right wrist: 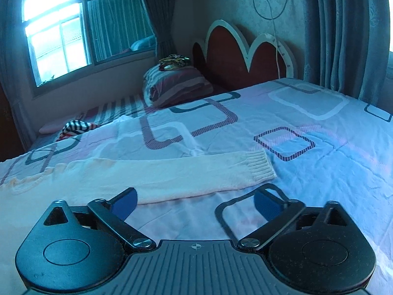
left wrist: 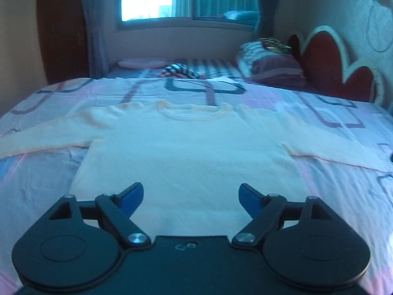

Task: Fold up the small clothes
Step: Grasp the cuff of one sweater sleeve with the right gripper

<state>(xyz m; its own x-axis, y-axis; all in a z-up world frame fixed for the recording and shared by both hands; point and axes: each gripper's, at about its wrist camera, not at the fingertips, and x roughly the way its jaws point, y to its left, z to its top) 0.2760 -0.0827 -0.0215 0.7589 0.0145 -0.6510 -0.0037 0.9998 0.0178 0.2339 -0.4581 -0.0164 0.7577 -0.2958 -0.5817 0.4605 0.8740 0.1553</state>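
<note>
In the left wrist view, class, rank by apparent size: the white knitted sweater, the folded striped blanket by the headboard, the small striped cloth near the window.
1. White knitted sweater, largest, though nearest the camera.
2. Folded striped blanket.
3. Small striped cloth, smallest, but farthest away.
</note>
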